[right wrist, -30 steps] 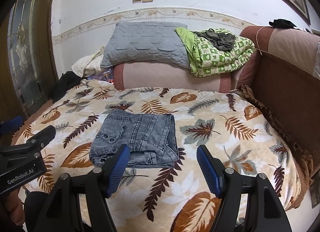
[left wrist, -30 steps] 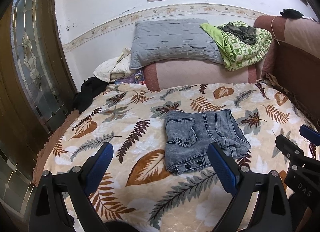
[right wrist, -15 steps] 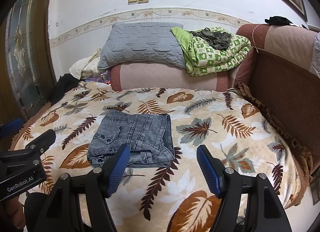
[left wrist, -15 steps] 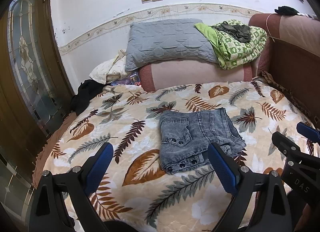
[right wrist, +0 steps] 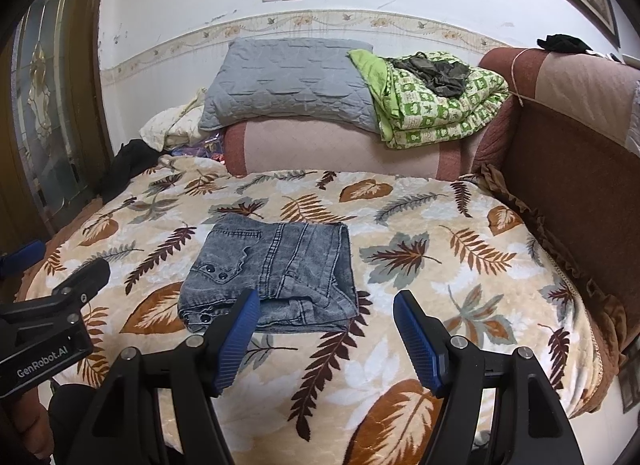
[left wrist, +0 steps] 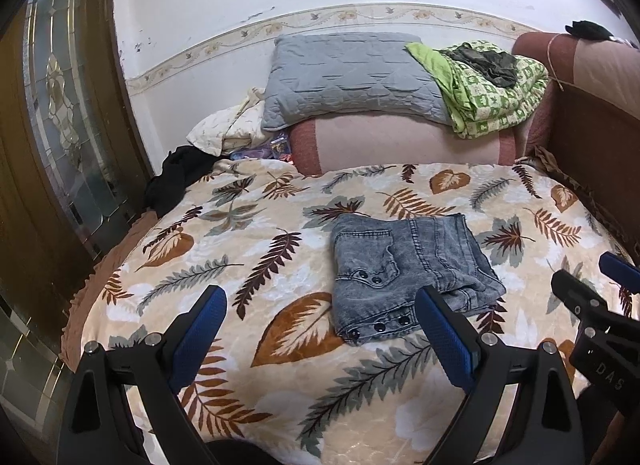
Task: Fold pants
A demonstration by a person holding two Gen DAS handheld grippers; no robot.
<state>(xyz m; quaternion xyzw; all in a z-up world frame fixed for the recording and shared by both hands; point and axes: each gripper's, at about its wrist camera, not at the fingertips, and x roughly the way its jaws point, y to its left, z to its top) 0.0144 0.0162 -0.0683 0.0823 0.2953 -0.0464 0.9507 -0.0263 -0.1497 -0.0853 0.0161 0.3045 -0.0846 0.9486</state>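
Note:
Grey denim pants (left wrist: 408, 269) lie folded into a compact rectangle in the middle of the leaf-print bed cover (left wrist: 256, 249); they also show in the right wrist view (right wrist: 276, 269). My left gripper (left wrist: 320, 329) is open and empty, held above the bed's near edge, short of the pants. My right gripper (right wrist: 326, 329) is open and empty, also held back from the pants at the near edge. Each gripper shows at the side of the other's view.
A grey pillow (right wrist: 288, 81) and a green patterned quilt (right wrist: 436, 101) rest on a pink bolster (right wrist: 340, 149) at the far end. A brown padded wall (right wrist: 568, 161) runs along the right. A dark garment (left wrist: 176, 177) and a glass door (left wrist: 60, 113) are at left.
Both grippers have drawn back and risen slightly, so the pants sit a little farther away. The pants have not moved. Both grippers stay open.

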